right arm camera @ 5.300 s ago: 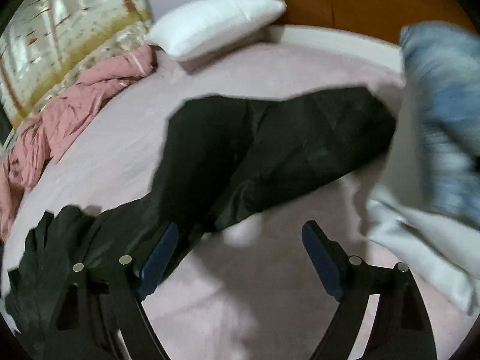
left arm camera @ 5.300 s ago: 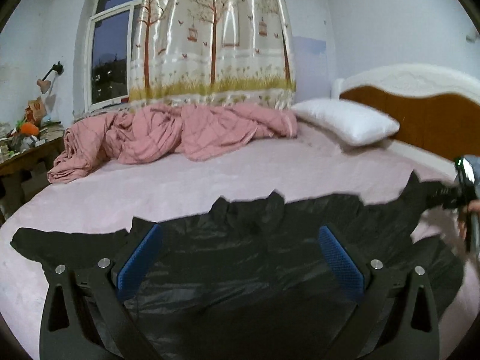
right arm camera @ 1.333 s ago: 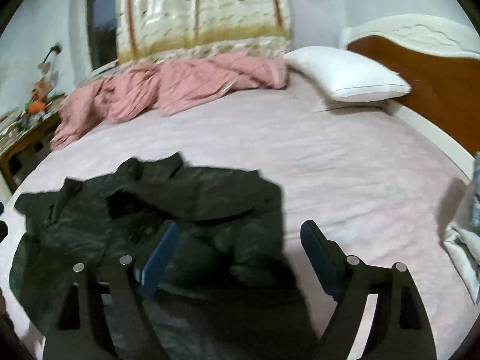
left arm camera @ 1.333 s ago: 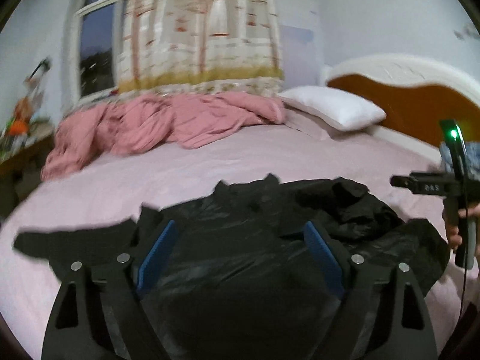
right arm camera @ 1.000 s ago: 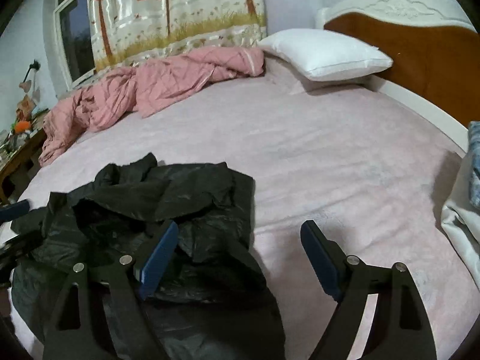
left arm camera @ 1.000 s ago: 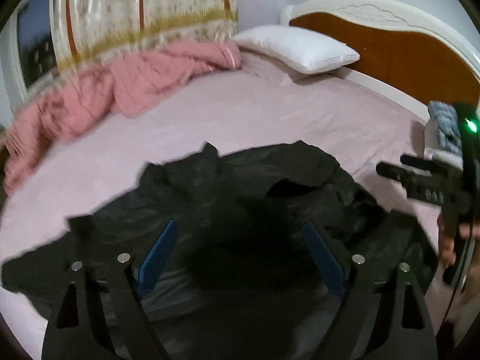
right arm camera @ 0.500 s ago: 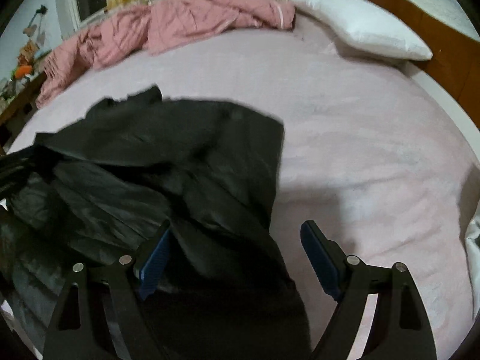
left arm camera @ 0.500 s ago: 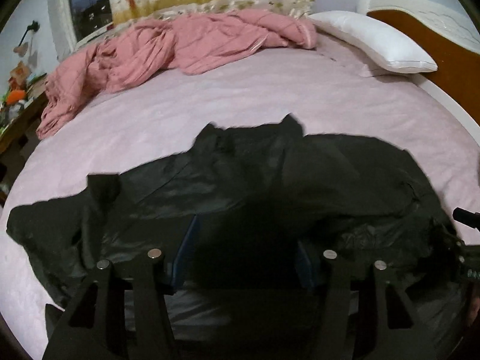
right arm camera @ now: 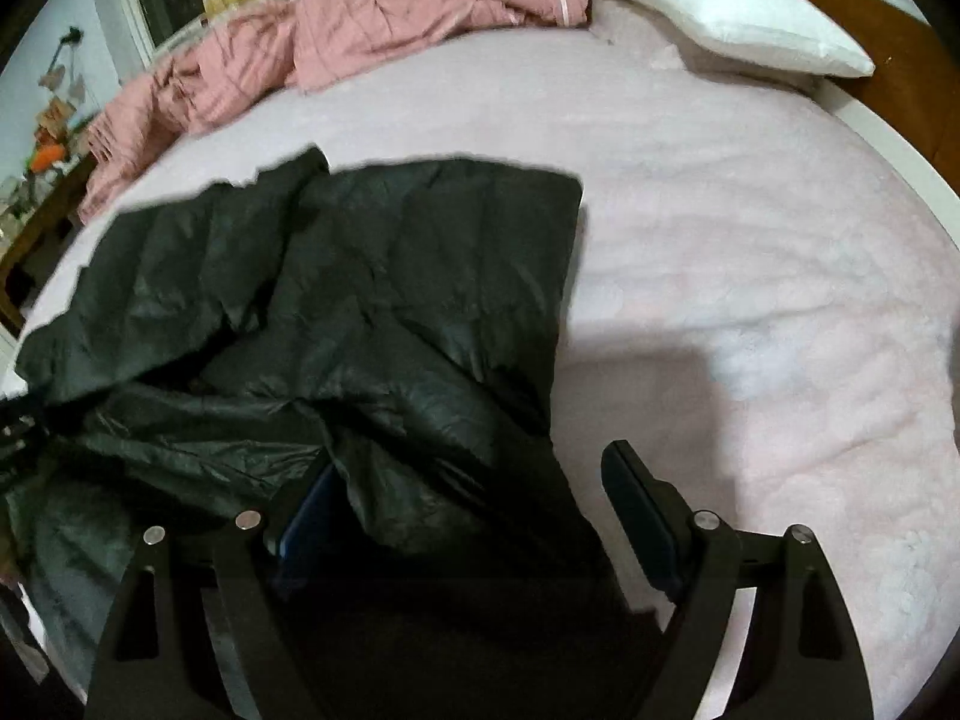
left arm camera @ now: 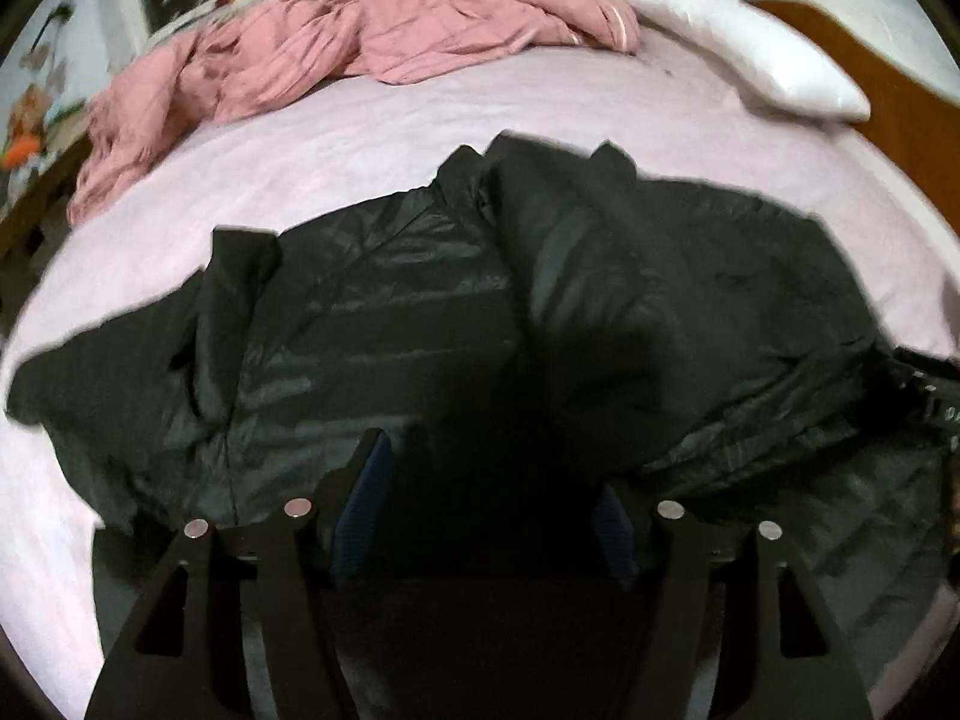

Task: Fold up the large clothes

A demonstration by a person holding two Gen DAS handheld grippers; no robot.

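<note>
A black puffy jacket (left arm camera: 390, 312) lies spread on the pink bed sheet (left arm camera: 372, 138), collar toward the far side. One sleeve is folded across its body (right arm camera: 420, 252). My left gripper (left arm camera: 489, 516) hangs low over the jacket's near part. Its jaws are partly closed and opening, with dark fabric between the pads. My right gripper (right arm camera: 474, 510) stands wide open at the jacket's right edge. Fabric lies between its fingers and covers part of the left pad. The right gripper (left arm camera: 924, 390) also shows at the right edge of the left wrist view.
A crumpled pink quilt (left arm camera: 360, 42) lies along the far side of the bed. A white pillow (right arm camera: 732, 12) rests against a brown headboard (right arm camera: 870, 30) at the back right. A cluttered desk (left arm camera: 24, 168) stands at the left. Bare sheet (right arm camera: 750, 300) spreads to the right of the jacket.
Both grippers tipped downward and sank closer to the jacket. The left jaws narrowed from wide. The folded sleeve now lies flatter across the jacket's body.
</note>
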